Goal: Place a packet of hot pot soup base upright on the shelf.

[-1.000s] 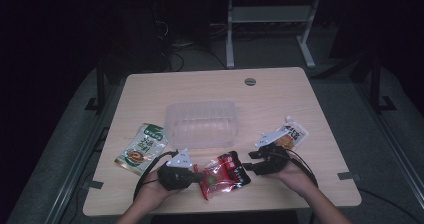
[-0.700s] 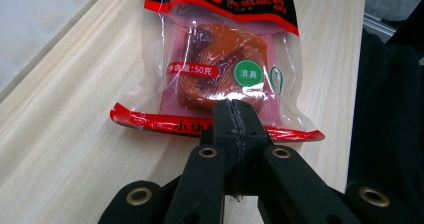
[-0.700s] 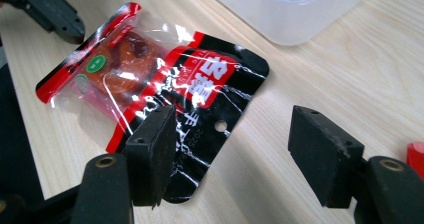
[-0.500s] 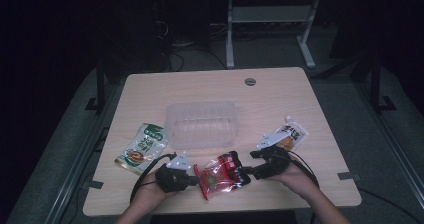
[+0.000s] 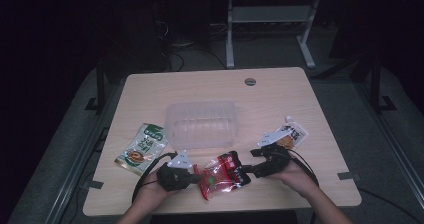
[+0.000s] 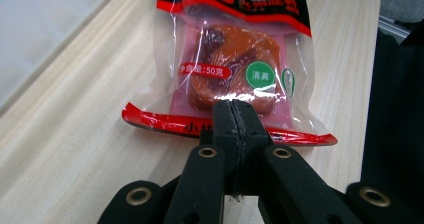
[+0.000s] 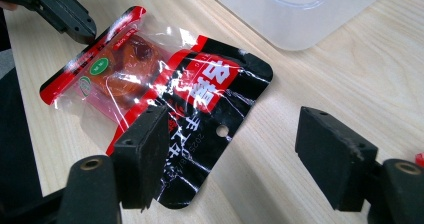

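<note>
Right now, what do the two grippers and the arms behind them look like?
Both are black. The left gripper and right gripper each carry a pale three-cornered plate on top and trail a black cable. The jaws are flat black blocks on arms with brass-ringed holes. The forearms are bare, no sleeves.

Your left tool (image 6: 234,129) covers the red snack packet's (image 6: 232,59) sealed edge at 6 o'clock; its top is cut off at 12. The clear tray (image 7: 300,9) runs off at 12.

Red-and-black snack packet (image 5: 223,174) with clear window, orange contents, green round mark; green-and-white packet (image 5: 141,148) at left; clear tray (image 5: 201,124); pale wood table (image 5: 280,99); black grippers
</note>
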Available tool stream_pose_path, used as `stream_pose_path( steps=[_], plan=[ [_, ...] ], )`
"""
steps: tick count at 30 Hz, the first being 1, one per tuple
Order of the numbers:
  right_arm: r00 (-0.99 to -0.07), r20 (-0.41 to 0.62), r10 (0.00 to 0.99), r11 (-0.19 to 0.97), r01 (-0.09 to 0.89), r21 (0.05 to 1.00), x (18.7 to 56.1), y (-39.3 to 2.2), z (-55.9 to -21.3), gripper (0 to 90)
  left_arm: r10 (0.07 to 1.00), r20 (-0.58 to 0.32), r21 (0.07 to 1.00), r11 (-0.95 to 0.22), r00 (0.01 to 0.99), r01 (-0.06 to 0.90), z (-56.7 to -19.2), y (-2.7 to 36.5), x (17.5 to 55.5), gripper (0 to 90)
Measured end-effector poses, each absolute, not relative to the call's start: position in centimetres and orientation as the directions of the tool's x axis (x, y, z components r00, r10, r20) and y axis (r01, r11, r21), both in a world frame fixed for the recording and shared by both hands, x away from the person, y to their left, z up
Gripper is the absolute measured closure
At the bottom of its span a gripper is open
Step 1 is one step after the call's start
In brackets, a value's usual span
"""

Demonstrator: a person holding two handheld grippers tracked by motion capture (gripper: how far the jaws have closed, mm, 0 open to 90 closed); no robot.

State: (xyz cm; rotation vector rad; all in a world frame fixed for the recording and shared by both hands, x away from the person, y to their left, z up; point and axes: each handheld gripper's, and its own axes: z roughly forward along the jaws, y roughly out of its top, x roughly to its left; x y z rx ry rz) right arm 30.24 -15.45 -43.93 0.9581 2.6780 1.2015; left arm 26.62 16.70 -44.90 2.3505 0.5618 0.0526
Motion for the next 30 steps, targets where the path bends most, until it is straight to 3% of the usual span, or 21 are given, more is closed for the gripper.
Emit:
stream_pose_path(
  steps=[11, 30],
  plan=[
    [-0.813, 0.230, 0.535, 0.485, 0.519, 0.704, 30.1, -15.3, -43.7, 22.1, 0.413, -0.135, 0.608, -0.683, 0.901, 0.404, -45.6, 16.8, 26.9, 89.4],
    [-0.813, 0.345, 0.470, 0.466, 0.560, 0.685, 31.0, -12.8, -45.0, 22.4, 0.424, -0.157, 0.609, -0.669, 0.892, 0.425, -45.7, 16.8, 27.0, 89.5]
  ],
)
